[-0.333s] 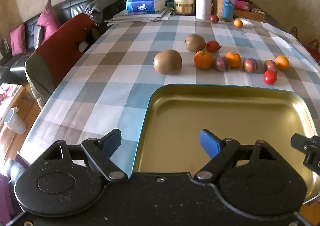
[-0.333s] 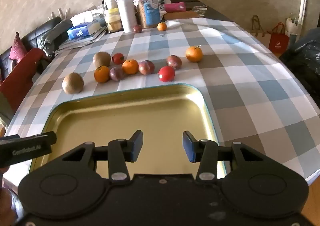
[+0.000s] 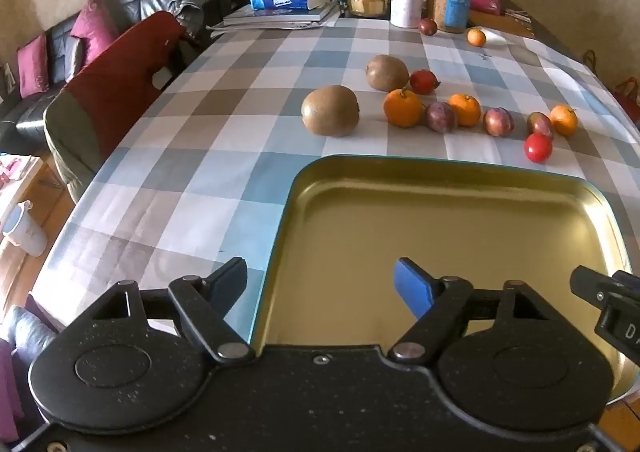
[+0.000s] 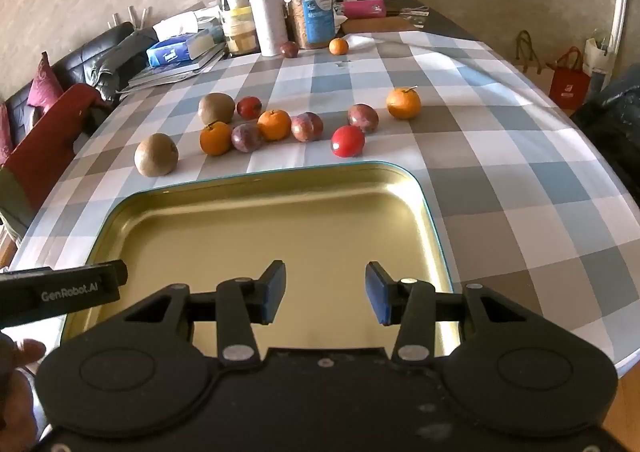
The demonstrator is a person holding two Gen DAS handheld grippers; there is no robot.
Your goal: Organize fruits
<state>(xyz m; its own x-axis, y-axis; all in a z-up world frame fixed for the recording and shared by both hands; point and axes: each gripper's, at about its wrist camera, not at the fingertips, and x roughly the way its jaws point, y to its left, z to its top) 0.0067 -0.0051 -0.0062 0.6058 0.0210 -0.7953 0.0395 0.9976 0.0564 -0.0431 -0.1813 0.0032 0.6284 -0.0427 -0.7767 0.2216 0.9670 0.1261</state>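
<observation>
**Tools poised over an empty tray; no fruit yet sorted**

The left tool (image 3: 320, 288) is hovering with its jaws standing wide apart and nothing between them, straddling the near left corner of the gold tray (image 3: 440, 168). The right tool (image 4: 326, 292) is likewise standing open and empty above the tray's near right portion (image 4: 280, 176). The tray itself is lying bare. Beyond its far rim, on the checked surface (image 4: 500, 192), all the fruit is waiting: a red tomato-like fruit (image 4: 348, 141) just beside the rim, a brown kiwi-like fruit (image 4: 156, 154) to the left, a second one (image 4: 216, 108) farther back, several oranges such as one (image 4: 403, 103) on the right, and purplish plums (image 4: 363, 117) scattered between. Two more fruits are sitting far off by the jars (image 4: 312, 12). Judged from this layout, the task is only beginning, with every piece left to move.
</observation>
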